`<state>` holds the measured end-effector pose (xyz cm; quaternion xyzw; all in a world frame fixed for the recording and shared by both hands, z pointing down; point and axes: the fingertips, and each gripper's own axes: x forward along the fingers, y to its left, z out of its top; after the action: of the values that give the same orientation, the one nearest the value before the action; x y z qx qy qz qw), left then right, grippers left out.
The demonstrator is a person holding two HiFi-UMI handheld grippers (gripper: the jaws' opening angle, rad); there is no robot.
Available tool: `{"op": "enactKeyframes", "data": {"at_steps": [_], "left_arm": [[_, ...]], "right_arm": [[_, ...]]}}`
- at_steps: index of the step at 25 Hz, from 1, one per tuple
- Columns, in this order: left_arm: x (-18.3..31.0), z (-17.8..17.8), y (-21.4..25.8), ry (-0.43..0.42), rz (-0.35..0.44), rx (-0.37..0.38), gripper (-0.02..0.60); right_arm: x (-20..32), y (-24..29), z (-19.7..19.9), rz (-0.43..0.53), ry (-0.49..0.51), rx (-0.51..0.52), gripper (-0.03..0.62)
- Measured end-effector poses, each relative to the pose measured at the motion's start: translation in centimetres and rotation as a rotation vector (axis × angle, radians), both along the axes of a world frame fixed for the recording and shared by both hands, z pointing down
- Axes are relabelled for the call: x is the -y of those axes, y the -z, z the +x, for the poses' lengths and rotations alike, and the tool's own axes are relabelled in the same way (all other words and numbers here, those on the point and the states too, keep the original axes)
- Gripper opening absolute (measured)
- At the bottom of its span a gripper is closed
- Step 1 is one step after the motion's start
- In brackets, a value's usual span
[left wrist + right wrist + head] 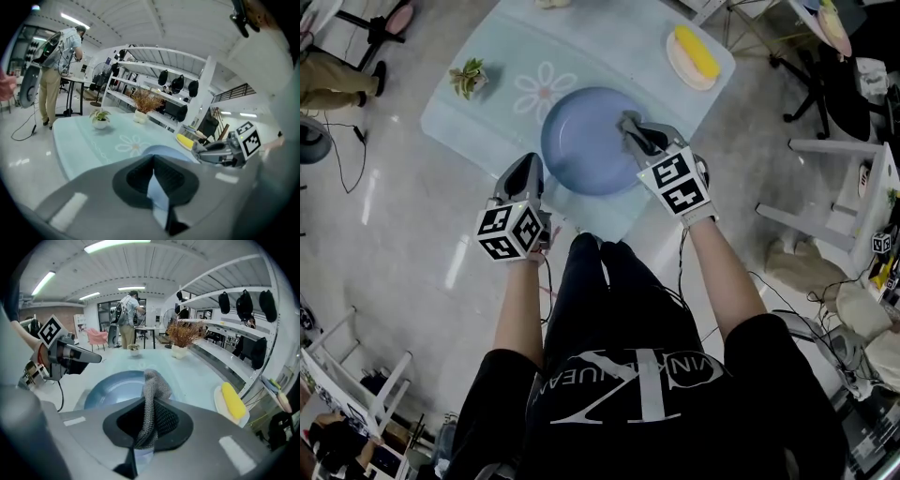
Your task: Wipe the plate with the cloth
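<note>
A round blue plate [581, 150] lies on the pale blue table [478, 127] with a flower print. My right gripper [628, 124] hangs over the plate's right part, shut on a grey knitted cloth [152, 385]. The cloth sticks up out of the jaws above the plate [112, 387]. My left gripper [527, 167] sits at the table's near edge, just left of the plate's rim, jaws shut with nothing seen between them. In the left gripper view the plate's edge [161, 151] shows just beyond the left gripper [153, 161], and the right gripper [201, 150] is at the right.
A small potted plant [469, 80] stands at the table's left. A white dish with a yellow corn cob [694, 58] is at the far right corner. White frames and office chairs [825, 84] stand on the floor to the right. A person [129, 310] stands far behind the table.
</note>
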<state>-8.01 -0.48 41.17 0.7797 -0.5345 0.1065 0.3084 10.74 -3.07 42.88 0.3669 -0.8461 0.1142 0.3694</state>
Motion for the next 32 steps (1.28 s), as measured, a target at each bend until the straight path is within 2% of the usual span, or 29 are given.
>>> {"op": "enactKeyframes", "data": {"at_steps": [10,21,32], "left_arm": [[1.3,-1.2,6.1,0.025,0.145,0.066,0.000],[1.6,-2.2,13.2,0.055,0.290,0.115,0.000],[1.3,-3.1,19.0,0.083,0.398,0.155,0.000]], "right_arm": [[1.0,6.8,0.3,0.117,-0.052,0.155,0.035],[2.0,13.6,1.4,0.240,-0.105,0.256,0.035],[1.8,19.3,2.2,0.329,-0.131,0.337,0.035]]}}
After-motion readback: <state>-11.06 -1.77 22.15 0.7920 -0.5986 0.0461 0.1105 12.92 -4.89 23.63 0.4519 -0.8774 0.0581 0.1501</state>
